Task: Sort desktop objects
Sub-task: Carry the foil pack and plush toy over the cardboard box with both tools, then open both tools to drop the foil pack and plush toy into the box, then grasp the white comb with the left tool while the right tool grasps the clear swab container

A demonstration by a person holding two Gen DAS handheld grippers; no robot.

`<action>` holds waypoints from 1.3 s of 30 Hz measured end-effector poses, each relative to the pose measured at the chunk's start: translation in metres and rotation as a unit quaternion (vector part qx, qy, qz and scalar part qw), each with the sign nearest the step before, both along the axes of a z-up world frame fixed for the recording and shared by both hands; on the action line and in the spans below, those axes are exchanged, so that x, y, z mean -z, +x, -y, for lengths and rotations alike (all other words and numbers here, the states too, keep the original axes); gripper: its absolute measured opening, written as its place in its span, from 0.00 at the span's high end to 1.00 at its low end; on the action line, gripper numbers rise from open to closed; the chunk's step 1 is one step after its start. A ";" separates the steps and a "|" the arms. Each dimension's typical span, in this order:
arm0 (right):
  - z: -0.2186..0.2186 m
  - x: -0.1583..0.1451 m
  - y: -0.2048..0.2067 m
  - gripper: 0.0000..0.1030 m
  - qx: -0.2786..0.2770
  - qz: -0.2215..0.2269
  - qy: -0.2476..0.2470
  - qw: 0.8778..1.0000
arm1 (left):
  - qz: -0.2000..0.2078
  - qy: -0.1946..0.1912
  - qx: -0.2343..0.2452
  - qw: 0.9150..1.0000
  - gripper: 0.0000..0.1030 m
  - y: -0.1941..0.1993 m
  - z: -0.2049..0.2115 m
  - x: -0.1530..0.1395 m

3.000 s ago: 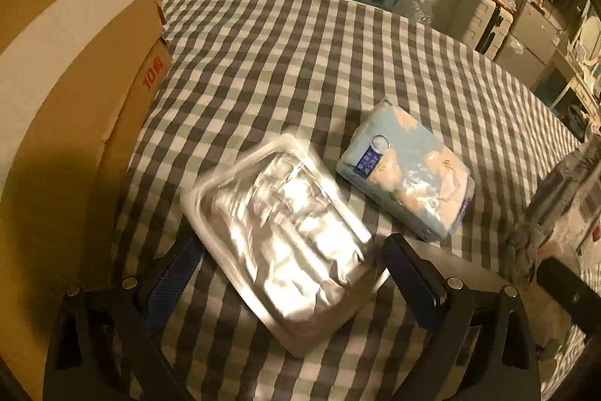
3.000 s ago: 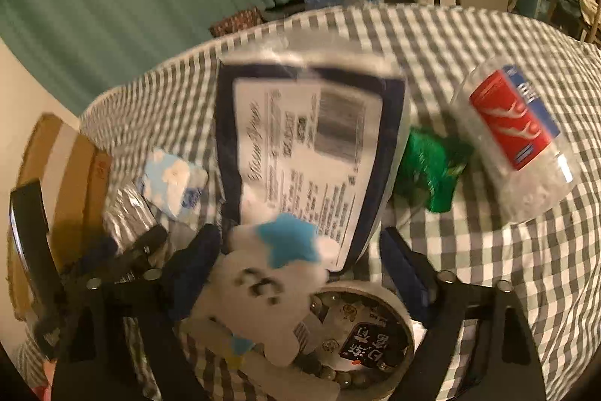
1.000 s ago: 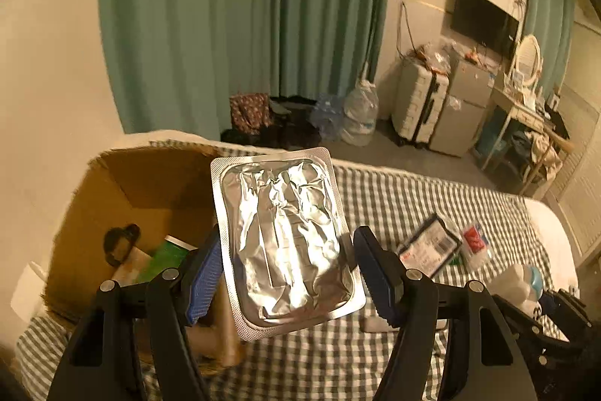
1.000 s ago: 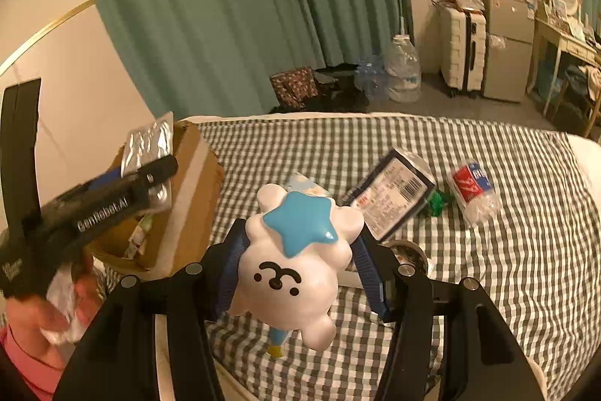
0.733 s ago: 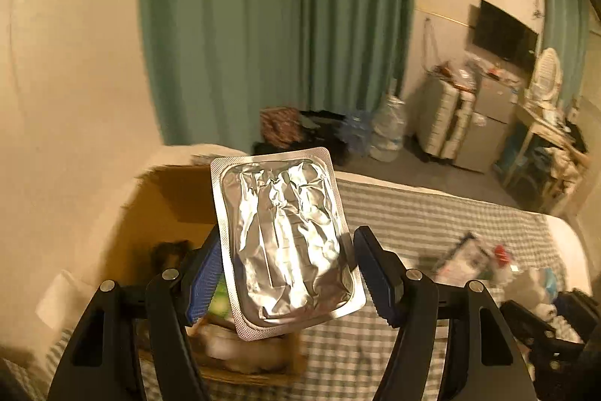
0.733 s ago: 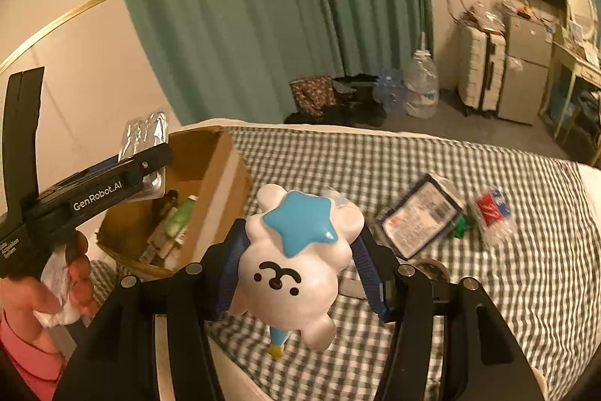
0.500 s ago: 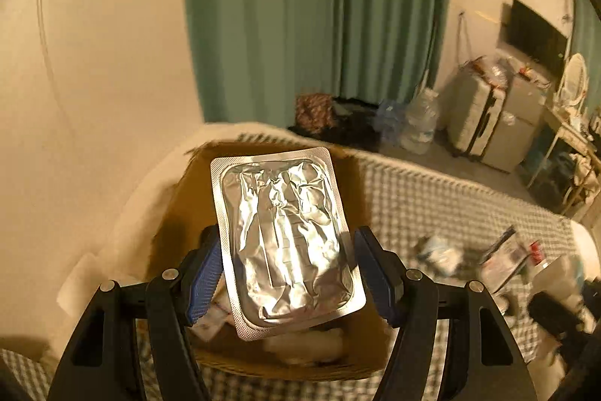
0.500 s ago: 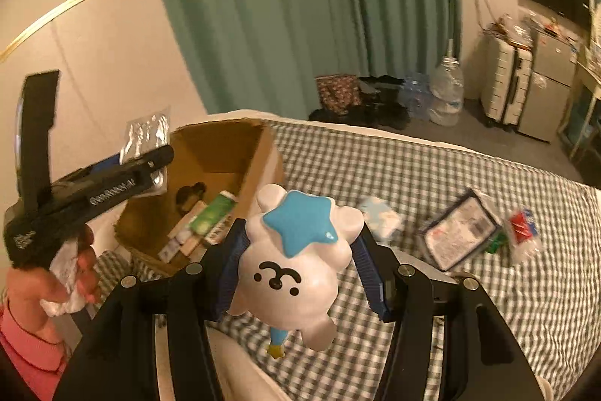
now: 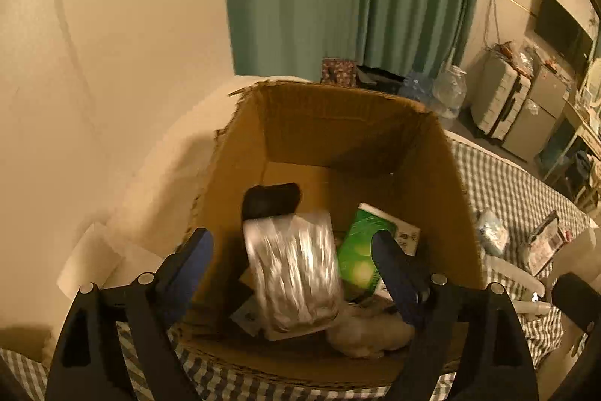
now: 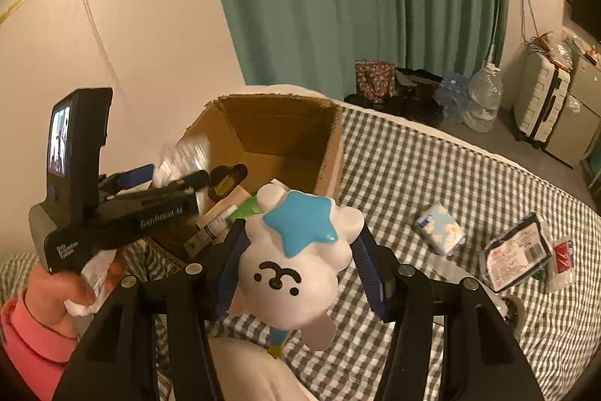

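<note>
Checked bed: cardboard box [image 9: 338, 123] at its corner holds a green carton [image 9: 358, 243]; left gripper [image 9: 289, 258] opening, foil pack [image 9: 293, 273] loose between its jaws; right gripper [image 10: 296, 250] pinches plush toy [image 10: 296, 262].

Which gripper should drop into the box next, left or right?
Right. The right gripper is clamped on the star toy, close beside the open box. The left gripper is over the box with jaws opening and the foil pack falling clear of its pads, so it has nothing left to place.
</note>
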State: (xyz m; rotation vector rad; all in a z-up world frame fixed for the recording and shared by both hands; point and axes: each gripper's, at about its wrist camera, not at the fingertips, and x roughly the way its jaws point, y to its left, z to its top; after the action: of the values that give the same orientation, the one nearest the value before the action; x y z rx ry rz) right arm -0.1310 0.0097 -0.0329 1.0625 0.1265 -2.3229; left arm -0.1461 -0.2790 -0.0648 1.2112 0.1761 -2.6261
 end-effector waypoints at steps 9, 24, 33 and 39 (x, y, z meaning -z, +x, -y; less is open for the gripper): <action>0.046 0.008 -0.011 0.46 -0.025 0.016 0.001 1.000 | 0.006 0.002 -0.025 1.000 0.12 0.007 0.027 0.007; -0.004 -0.026 -0.018 0.17 0.042 -0.018 -0.068 0.997 | -0.003 -0.015 -0.013 1.000 0.11 0.016 0.001 -0.009; -0.129 -0.031 -0.029 0.17 0.172 -0.035 -0.050 0.983 | -0.028 -0.013 0.080 0.996 0.04 0.015 -0.109 -0.028; -0.210 -0.022 -0.029 0.16 0.225 -0.032 -0.019 0.974 | -0.018 0.025 0.137 0.990 0.03 0.012 -0.189 -0.015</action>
State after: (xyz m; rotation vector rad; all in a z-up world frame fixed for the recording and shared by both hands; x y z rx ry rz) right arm -0.1595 0.2201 -0.0107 1.0854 -0.1519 -2.7503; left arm -0.1341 -0.0896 -0.0500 1.2857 0.0873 -2.8950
